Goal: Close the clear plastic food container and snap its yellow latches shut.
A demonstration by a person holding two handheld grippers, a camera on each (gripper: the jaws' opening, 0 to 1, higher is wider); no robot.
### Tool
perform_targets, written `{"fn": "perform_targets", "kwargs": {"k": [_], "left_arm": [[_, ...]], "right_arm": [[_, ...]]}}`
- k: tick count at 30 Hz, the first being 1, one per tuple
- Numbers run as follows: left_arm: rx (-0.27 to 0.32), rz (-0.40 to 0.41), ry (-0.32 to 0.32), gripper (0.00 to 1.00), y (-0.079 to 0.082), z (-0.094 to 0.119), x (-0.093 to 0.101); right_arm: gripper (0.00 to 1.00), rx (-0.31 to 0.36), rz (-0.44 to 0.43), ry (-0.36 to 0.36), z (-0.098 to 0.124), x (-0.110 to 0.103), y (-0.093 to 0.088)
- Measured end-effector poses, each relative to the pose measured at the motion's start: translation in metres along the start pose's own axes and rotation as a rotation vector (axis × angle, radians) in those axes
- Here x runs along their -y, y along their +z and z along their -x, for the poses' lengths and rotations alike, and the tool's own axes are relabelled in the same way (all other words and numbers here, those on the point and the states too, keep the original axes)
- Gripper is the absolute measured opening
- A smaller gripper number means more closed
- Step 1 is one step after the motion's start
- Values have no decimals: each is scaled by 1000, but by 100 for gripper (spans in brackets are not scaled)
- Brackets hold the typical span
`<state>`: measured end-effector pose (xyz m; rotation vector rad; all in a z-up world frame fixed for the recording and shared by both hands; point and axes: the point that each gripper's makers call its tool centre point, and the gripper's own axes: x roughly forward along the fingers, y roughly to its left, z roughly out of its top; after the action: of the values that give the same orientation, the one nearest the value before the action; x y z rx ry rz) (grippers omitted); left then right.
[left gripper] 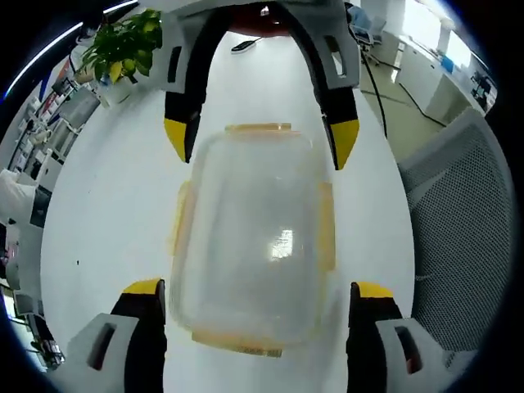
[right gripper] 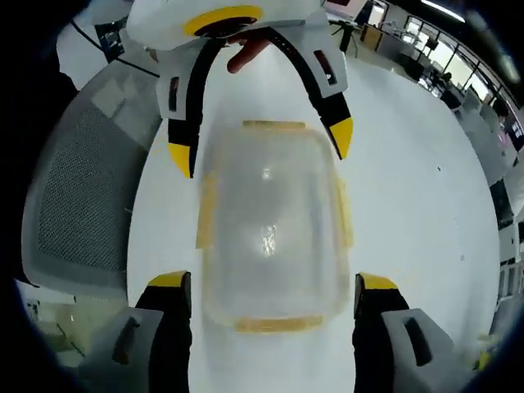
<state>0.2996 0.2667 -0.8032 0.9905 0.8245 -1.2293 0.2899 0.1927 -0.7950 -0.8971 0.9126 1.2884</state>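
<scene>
1. Holding my left claw (left gripper: 255,295) wide open around the near end of the clear container (left gripper: 254,246), I grip nothing; my right claw (right gripper: 273,286) gapes likewise at the opposite end.
2. On the white table (left gripper: 106,221), the lid looks seated; the yellow latches (left gripper: 329,225) seem unsnapped, though I cannot be sure.
3. Beyond: a plant (left gripper: 123,45), a mesh chair (right gripper: 82,205); nothing blocks me.

Left gripper (left gripper: 260,288): jaws spread wide, yellow-tipped, one on each long side of the container (left gripper: 250,246), not touching it. Right gripper (right gripper: 274,282): jaws likewise spread, straddling the container's opposite end, facing the left gripper. A fingertip (right gripper: 246,54) shows behind the left gripper's body, beyond the container.
</scene>
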Motion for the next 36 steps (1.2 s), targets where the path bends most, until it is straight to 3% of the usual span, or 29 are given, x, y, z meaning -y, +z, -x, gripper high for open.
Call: {"fn": "perform_targets", "kwargs": {"k": [6,11,25,36], "left_arm": [[-20,-11,3,89,-1,-6,0],[-31,-16,29,79,-1,-6,-8],[-40,6,29,79,-2,-6,-6],[-37,43,37,79,-14,-3,-7]], "right_arm": [[77,-21,8,-8,-3,0,-5],[74,-45,30,-11,-3,2,-7],[73,-29,38,-9,-4,3,-7],[73,-37,72,2,-11,4,6]]}}
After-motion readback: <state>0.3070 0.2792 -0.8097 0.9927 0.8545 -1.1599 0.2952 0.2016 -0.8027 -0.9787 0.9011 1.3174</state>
